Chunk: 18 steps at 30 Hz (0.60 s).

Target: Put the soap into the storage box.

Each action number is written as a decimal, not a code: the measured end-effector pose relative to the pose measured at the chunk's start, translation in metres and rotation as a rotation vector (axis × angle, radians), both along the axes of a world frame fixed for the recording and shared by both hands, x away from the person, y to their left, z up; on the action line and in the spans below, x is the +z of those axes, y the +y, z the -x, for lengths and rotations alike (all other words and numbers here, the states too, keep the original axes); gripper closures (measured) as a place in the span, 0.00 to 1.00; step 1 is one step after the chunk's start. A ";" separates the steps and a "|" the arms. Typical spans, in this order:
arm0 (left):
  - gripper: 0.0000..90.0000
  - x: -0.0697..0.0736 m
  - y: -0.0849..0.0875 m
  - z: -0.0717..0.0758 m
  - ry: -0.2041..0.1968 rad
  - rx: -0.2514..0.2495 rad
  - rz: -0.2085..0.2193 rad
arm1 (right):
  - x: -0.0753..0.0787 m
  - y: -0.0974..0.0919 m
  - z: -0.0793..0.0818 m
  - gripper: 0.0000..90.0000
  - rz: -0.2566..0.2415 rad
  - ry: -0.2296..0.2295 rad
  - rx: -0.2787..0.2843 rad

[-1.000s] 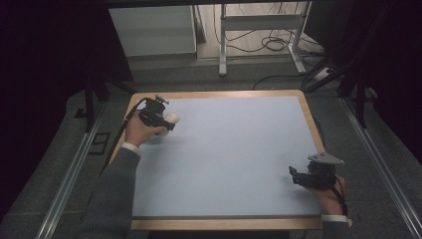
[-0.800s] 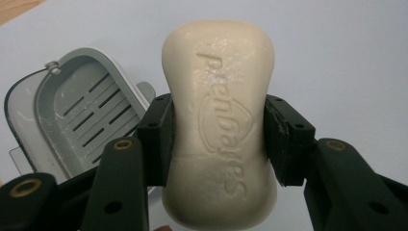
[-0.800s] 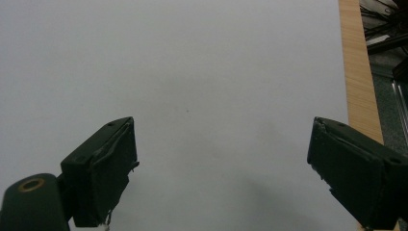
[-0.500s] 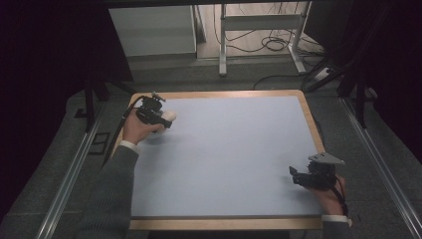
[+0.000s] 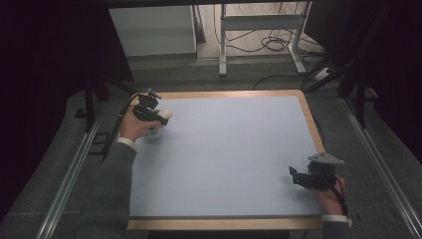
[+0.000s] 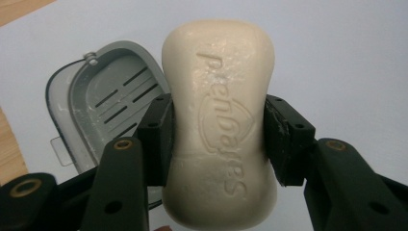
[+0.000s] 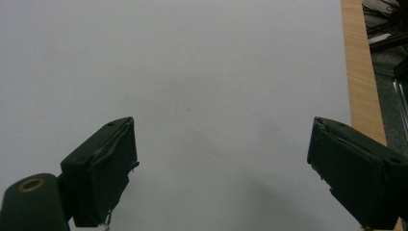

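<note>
Nearest the person, at the table's [image 5: 224, 221] right front corner, right gripper [image 5: 309, 178] low over the pale blue mat [image 5: 234, 159]. Jaws spread wide in its own view [image 7: 221, 168], nothing between them but bare mat. Idle, well apart from the action.

Farther off, near the far left corner, left gripper [image 5: 149, 114] clamped on a cream soap bar [image 6: 220, 125]. Pads [image 6: 156, 139] press the bar's narrowed middle from both sides; the embossed face looks up at the camera. Bar appears lifted, with a grey soap dish [image 6: 103, 103] just behind and beneath it. Dish is slotted, with white residue; its near end is hidden by the jaw.

Risks, as judged:
- Soap is slick and rounded. Squeeze on the narrow middle could let it slide lengthwise out of the pads, more so if tilted.
- Too hard a grip may dent or gouge the bar.
- Dish looks light; a jaw brushing its rim could shove or tip it.
- Dish sits near the wooden edge, so a push could send it off the mat.
</note>
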<state>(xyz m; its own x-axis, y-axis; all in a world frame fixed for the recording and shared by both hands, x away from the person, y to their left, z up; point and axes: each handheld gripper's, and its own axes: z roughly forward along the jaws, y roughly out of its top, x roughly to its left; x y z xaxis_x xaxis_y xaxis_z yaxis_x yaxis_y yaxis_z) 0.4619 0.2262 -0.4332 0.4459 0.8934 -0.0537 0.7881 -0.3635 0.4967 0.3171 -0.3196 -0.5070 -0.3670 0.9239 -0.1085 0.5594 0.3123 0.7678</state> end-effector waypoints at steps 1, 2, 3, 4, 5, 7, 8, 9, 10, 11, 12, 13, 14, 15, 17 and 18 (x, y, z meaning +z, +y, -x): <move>0.55 -0.001 0.002 -0.002 0.002 0.008 0.001 | 0.000 0.000 0.000 0.11 0.001 0.001 0.000; 0.55 -0.001 0.002 -0.002 0.002 0.008 0.001 | 0.000 0.000 0.000 0.11 0.002 0.001 0.001; 0.55 -0.002 0.003 -0.003 0.007 0.013 0.005 | 0.000 0.000 0.000 0.11 0.001 0.001 0.001; 0.55 -0.003 0.003 -0.004 0.011 0.018 0.008 | 0.000 0.000 0.000 0.11 0.001 0.001 0.001; 0.55 -0.004 0.005 -0.006 0.015 0.021 0.007 | 0.000 0.000 0.000 0.11 0.001 0.001 0.000; 0.55 -0.005 0.007 -0.008 0.024 0.026 0.004 | 0.000 0.000 0.000 0.11 0.001 -0.001 0.001; 0.55 -0.006 0.009 -0.010 0.026 0.036 0.006 | 0.000 0.000 0.000 0.11 0.001 -0.001 0.001; 0.55 -0.007 0.009 -0.011 0.029 0.044 0.009 | 0.000 0.000 0.000 0.11 0.001 -0.001 0.001; 0.55 -0.008 0.010 -0.012 0.032 0.042 0.005 | 0.000 0.000 0.000 0.11 0.001 0.000 0.001; 0.55 -0.009 0.010 -0.013 0.034 0.046 0.004 | 0.000 0.000 0.000 0.11 0.002 0.001 0.001; 0.55 -0.009 0.010 -0.013 0.034 0.046 0.004 | 0.000 -0.001 0.000 0.11 0.001 0.001 0.001; 0.55 -0.009 0.011 -0.014 0.034 0.052 0.005 | 0.000 -0.001 0.000 0.11 0.001 0.001 0.001; 0.55 -0.010 0.011 -0.015 0.036 0.054 0.004 | 0.000 -0.001 0.000 0.11 0.001 0.000 0.001; 0.55 -0.010 0.012 -0.015 0.036 0.058 0.004 | 0.000 -0.001 0.000 0.11 0.001 0.000 0.000; 0.55 -0.011 0.013 -0.017 0.037 0.070 0.006 | 0.000 -0.001 0.000 0.11 0.002 0.001 0.000; 0.55 -0.012 0.014 -0.018 0.040 0.076 0.006 | 0.000 -0.001 0.000 0.11 0.001 0.000 -0.001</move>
